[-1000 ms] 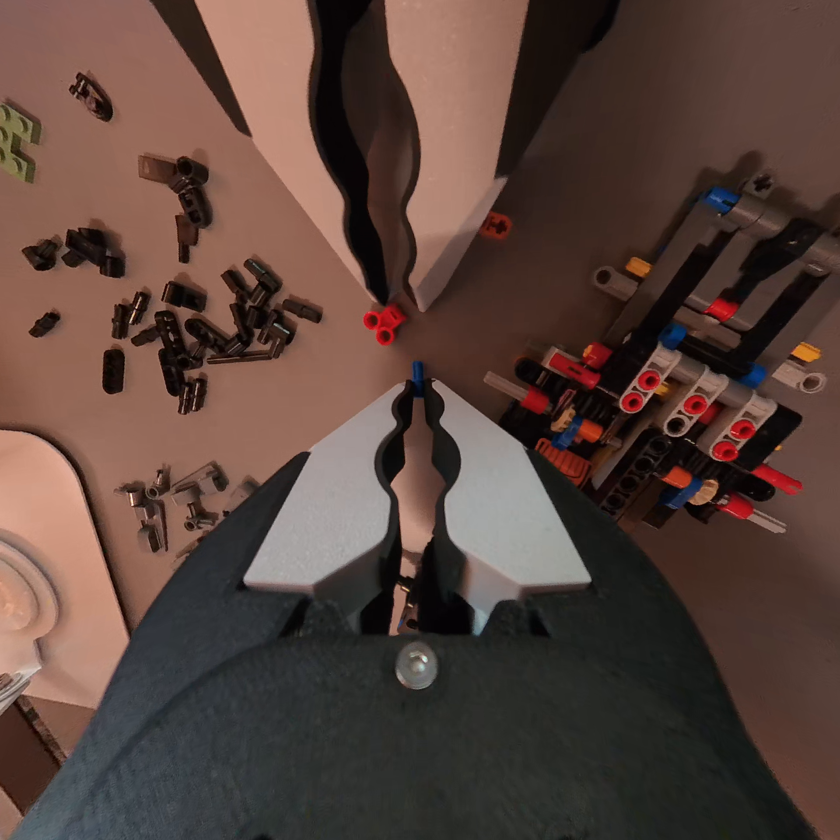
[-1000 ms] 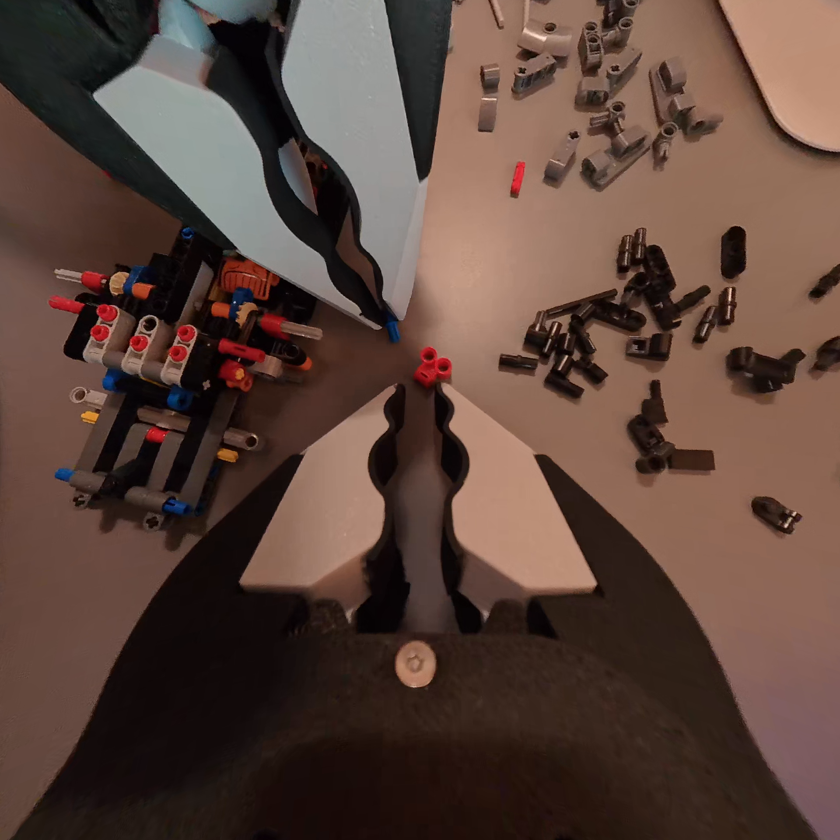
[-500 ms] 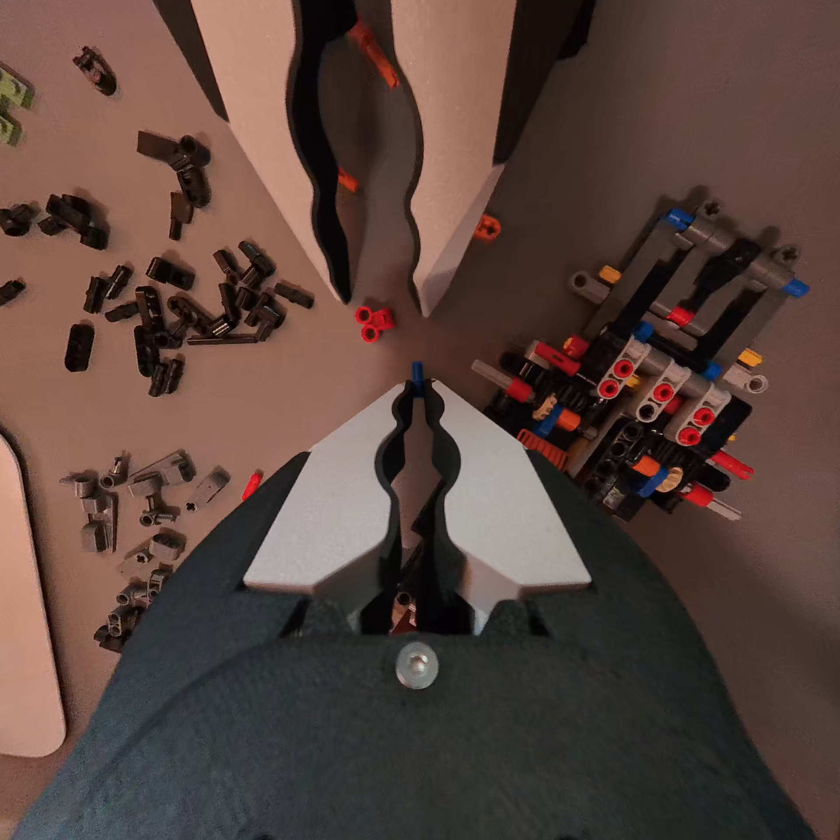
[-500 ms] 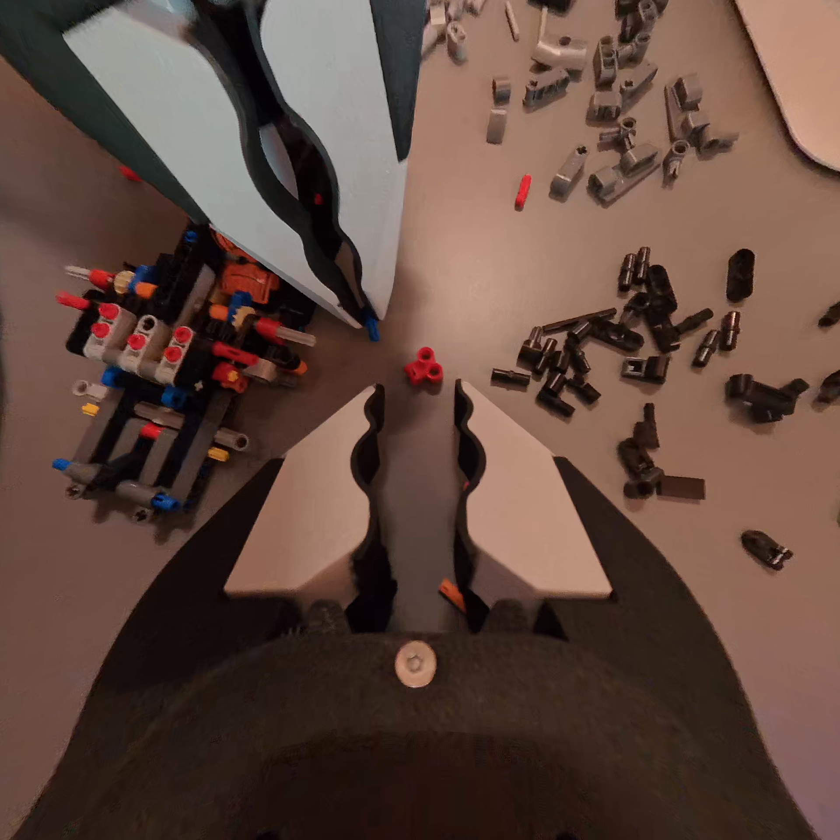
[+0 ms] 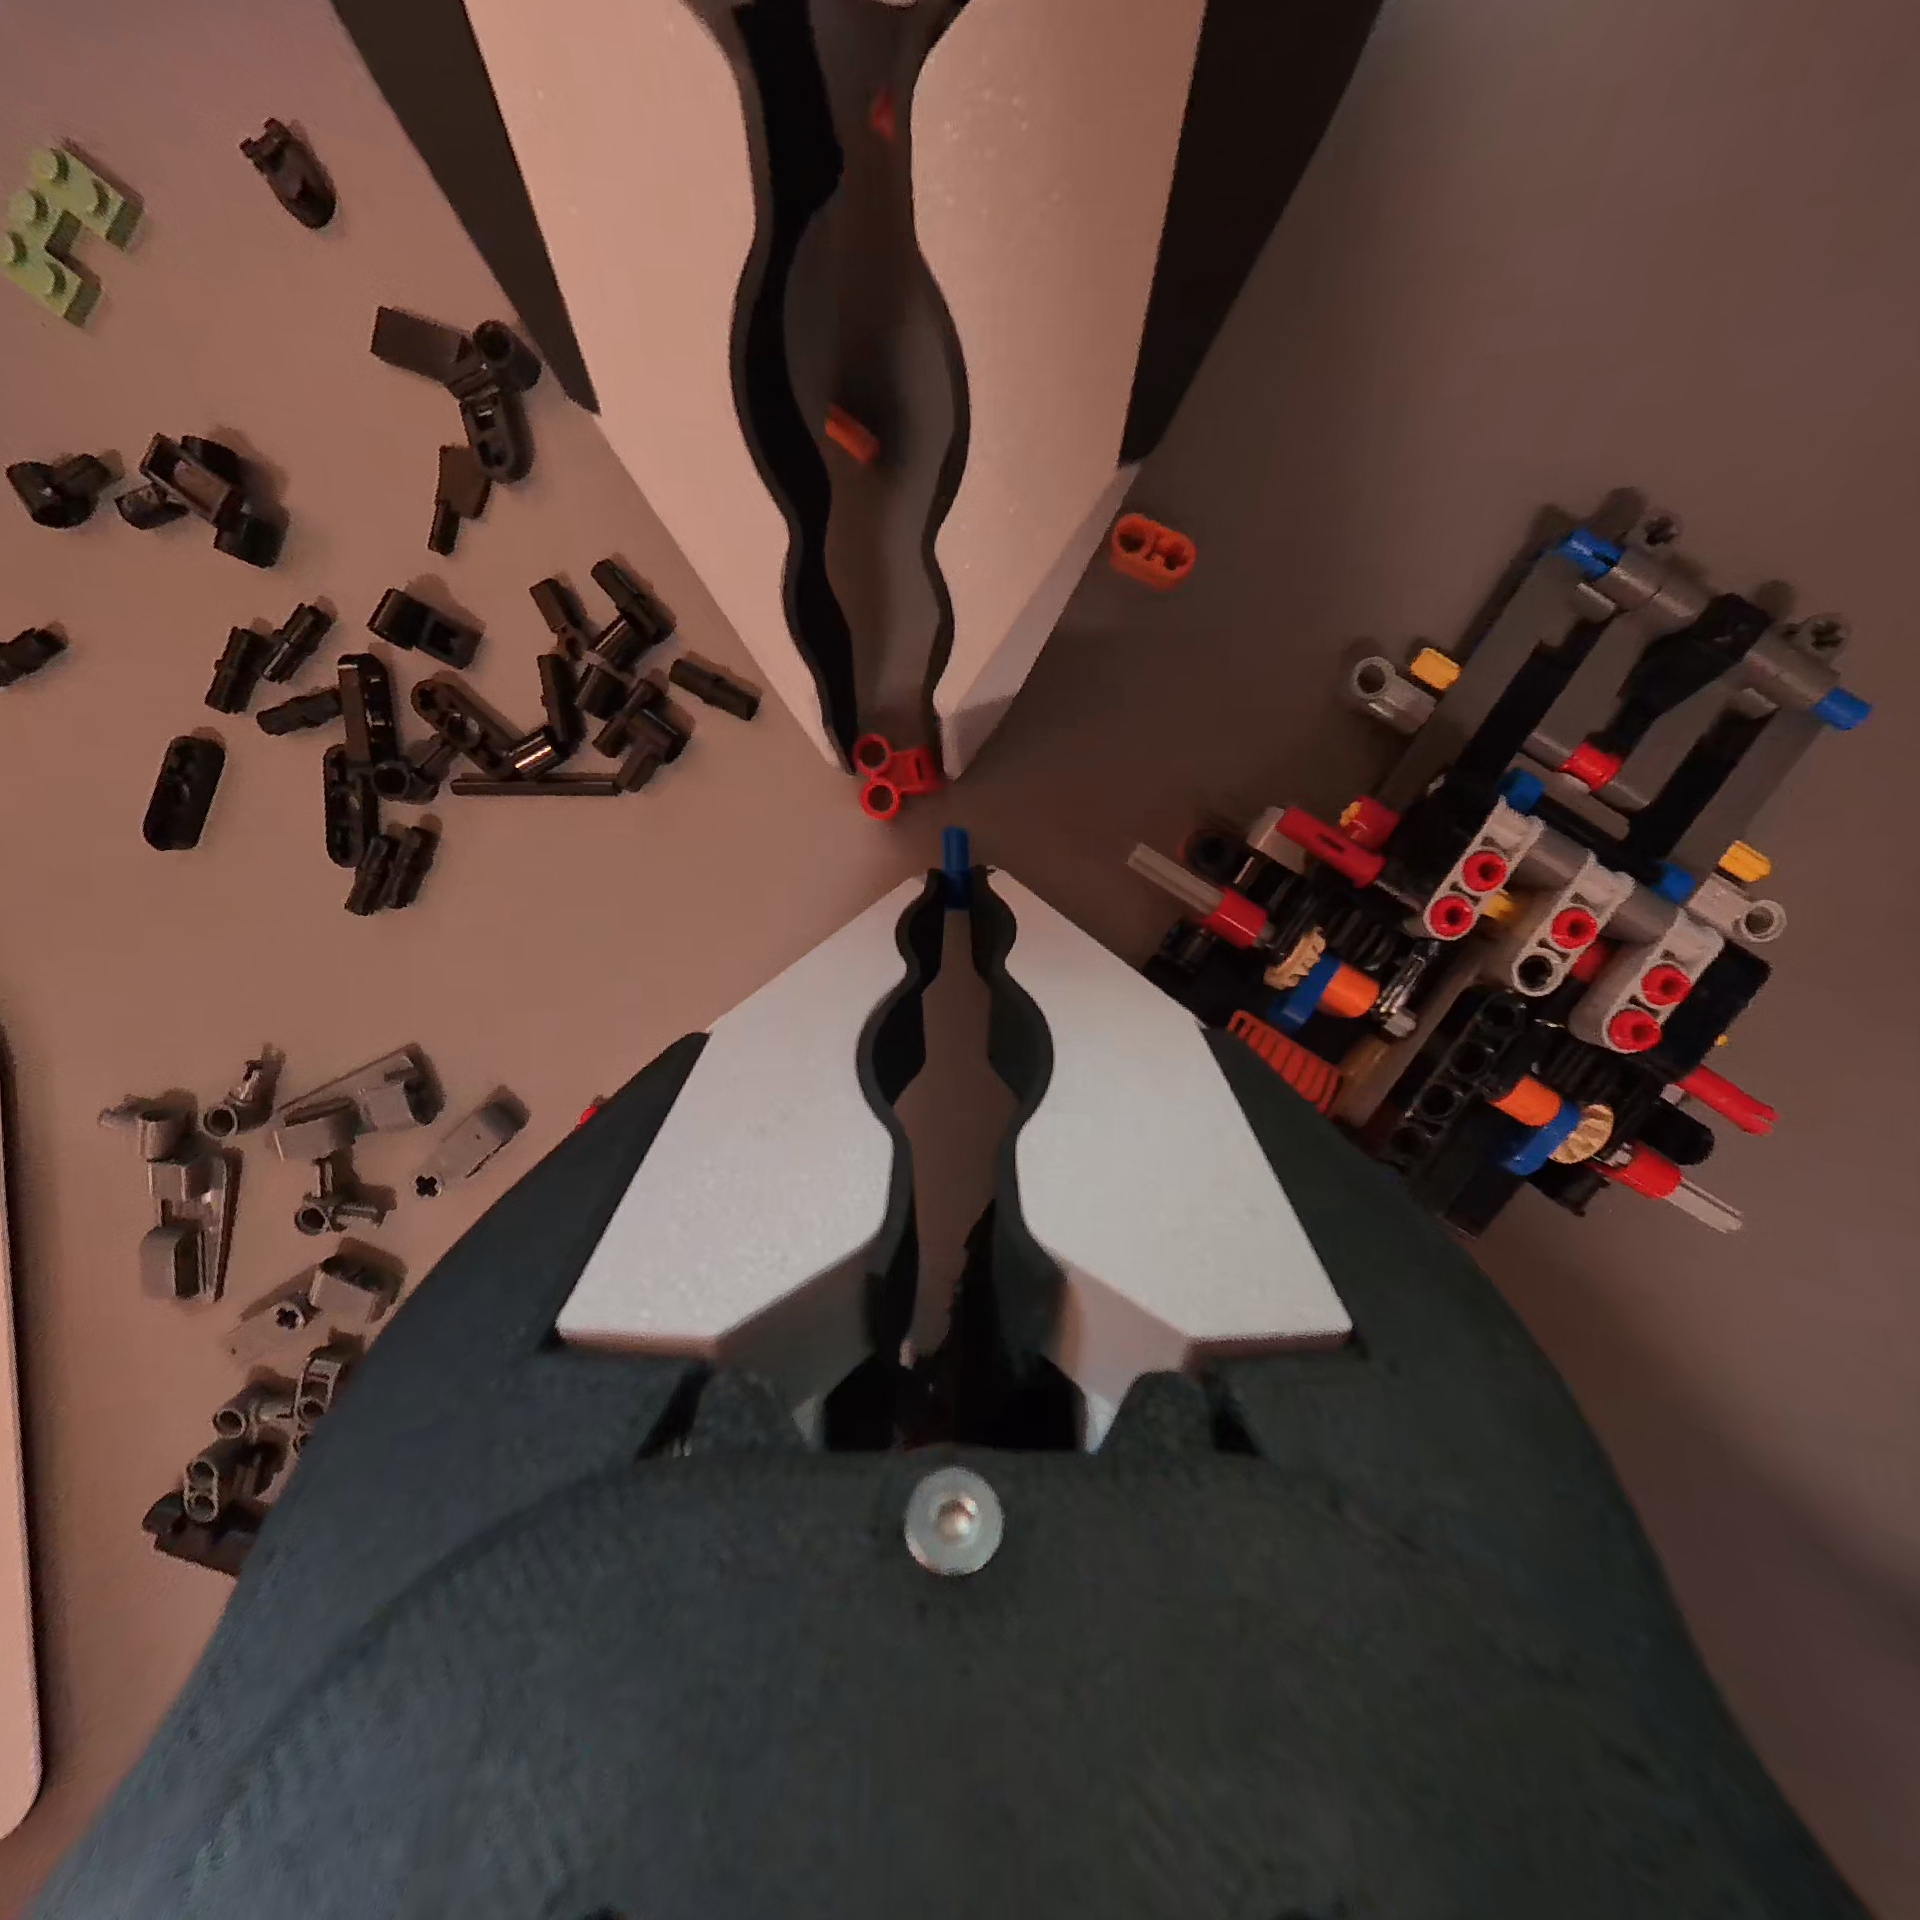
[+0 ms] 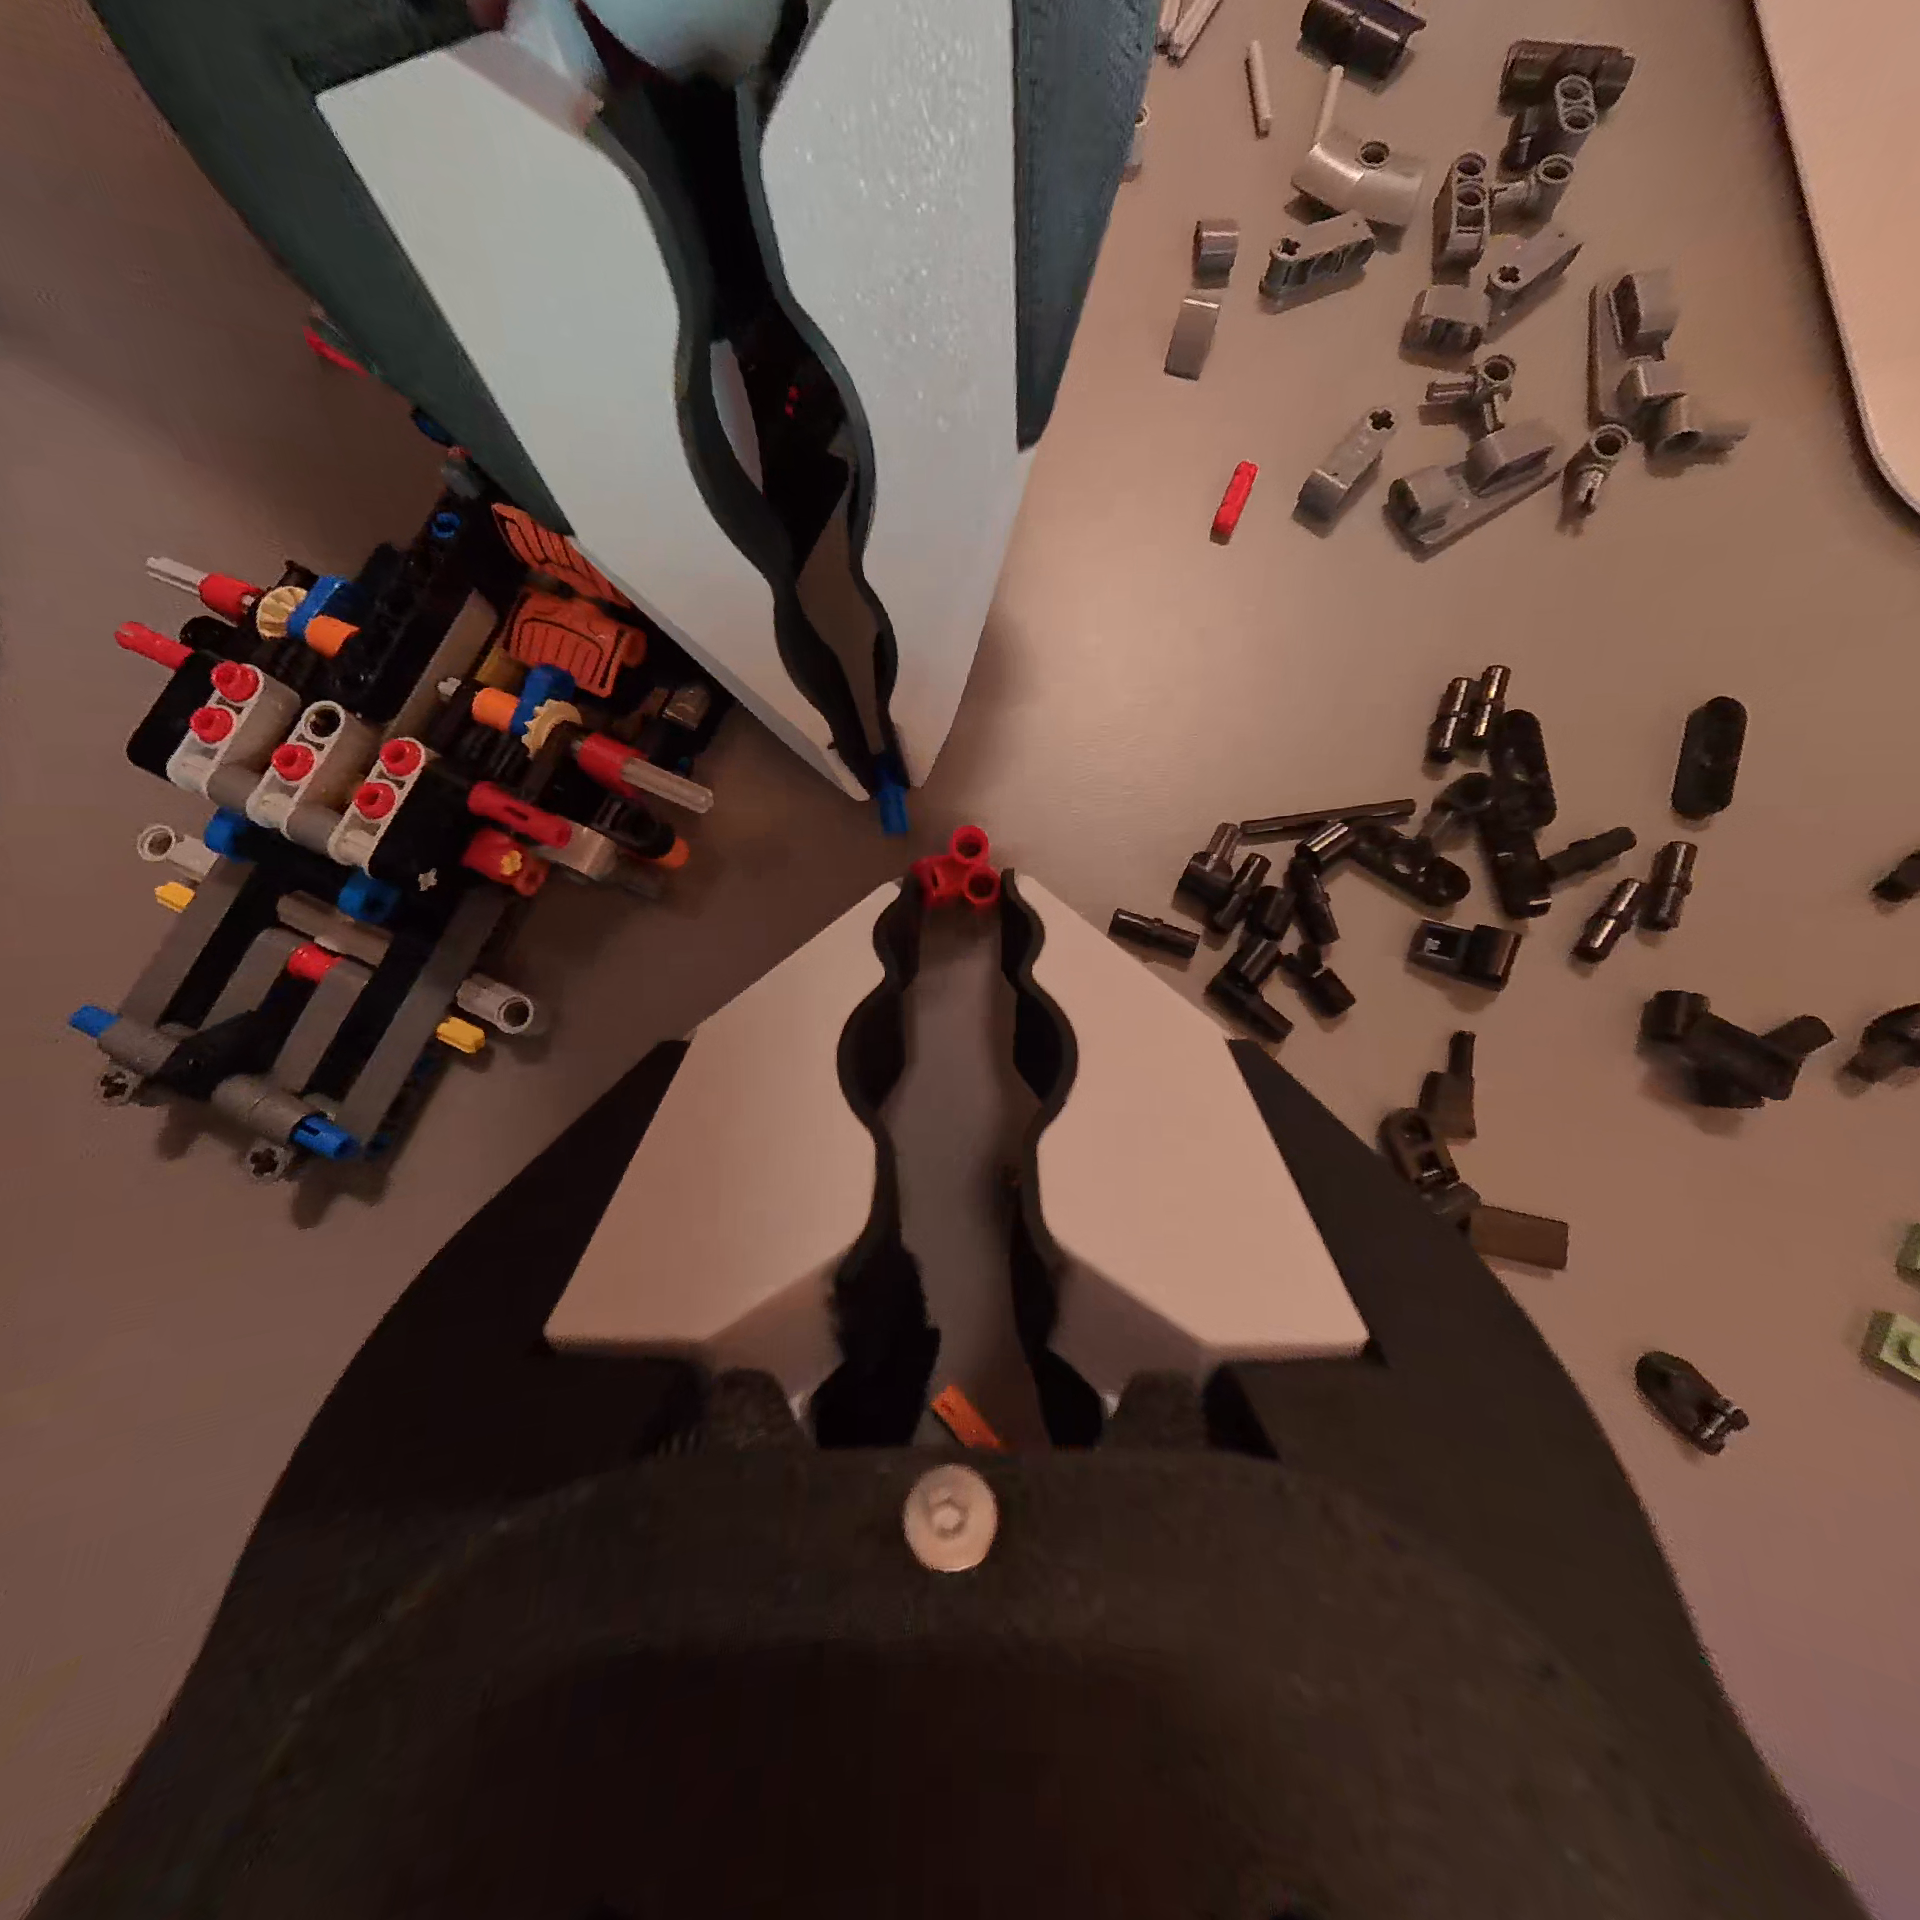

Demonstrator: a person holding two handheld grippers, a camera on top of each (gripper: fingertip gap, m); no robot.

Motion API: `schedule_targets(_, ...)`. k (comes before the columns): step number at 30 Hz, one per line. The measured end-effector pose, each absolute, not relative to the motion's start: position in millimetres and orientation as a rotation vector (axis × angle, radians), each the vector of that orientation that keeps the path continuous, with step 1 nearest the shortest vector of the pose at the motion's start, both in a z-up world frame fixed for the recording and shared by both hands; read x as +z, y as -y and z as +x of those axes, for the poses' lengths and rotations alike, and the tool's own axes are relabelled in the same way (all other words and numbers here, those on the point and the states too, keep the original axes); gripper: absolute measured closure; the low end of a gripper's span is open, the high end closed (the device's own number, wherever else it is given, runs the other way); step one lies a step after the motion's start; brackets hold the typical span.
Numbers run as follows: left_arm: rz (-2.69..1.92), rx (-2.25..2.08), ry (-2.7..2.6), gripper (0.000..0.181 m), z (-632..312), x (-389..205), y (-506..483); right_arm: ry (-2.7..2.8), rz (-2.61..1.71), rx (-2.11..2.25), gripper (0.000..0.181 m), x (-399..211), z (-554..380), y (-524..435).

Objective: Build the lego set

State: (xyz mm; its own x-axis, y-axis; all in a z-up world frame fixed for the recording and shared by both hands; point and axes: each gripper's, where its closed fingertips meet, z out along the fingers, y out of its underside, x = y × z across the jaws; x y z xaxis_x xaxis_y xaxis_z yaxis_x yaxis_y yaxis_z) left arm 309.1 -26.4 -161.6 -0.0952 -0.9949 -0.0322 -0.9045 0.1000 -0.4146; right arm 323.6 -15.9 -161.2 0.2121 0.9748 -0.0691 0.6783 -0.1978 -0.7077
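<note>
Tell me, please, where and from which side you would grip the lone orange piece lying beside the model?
Grip the orange piece across its short width, at the waist between its two holes, coming straight down from above. It lies flat on the table, holes up, with room on both long sides for fingertips.

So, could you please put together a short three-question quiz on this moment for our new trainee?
1. True or false: the left gripper is shut on a blue pin.
2. What does the right gripper hold at its fingertips? A) a grey connector B) a red connector C) an orange beam
3. Fill in: in the left wrist view, the partly built model lies to the ____ of the left gripper, and the loose black pieces on the other side.

Key: 1 true; 2 B; 3 right.
</note>
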Motion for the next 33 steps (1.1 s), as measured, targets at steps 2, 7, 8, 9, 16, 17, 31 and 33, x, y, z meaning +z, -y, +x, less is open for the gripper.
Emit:
schedule_targets(2,-1.873,-0.442,-2.063,0.177,311,-161,25,1.52,-1.94,0.712,0.169,-161,323,16)
schedule_targets(7,-1.878,-0.503,-1.999,0.177,315,-154,21,1.467,-1.905,0.76,0.169,-154,322,15)
schedule_targets(8,-1.874,-0.515,-1.987,0.177,316,-152,21,1.45,-1.898,0.768,0.169,-151,323,14)
schedule_targets(9,-1.872,-0.52,-1.976,0.177,316,-150,20,1.434,-1.893,0.784,0.169,-149,323,14)
schedule_targets(16,-1.854,-0.58,-1.911,0.177,318,-137,18,1.366,-1.843,0.821,0.169,-133,324,11)
schedule_targets(17,-1.858,-0.587,-1.903,0.177,318,-135,18,1.37,-1.834,0.803,0.169,-132,324,11)
schedule_targets(31,-1.995,-0.652,-1.89,0.178,317,-128,16,1.468,-1.692,0.406,0.169,-124,318,8)
schedule_targets(33,-1.993,-0.647,-1.881,0.178,318,-128,16,1.457,-1.691,0.418,0.17,-122,318,8)
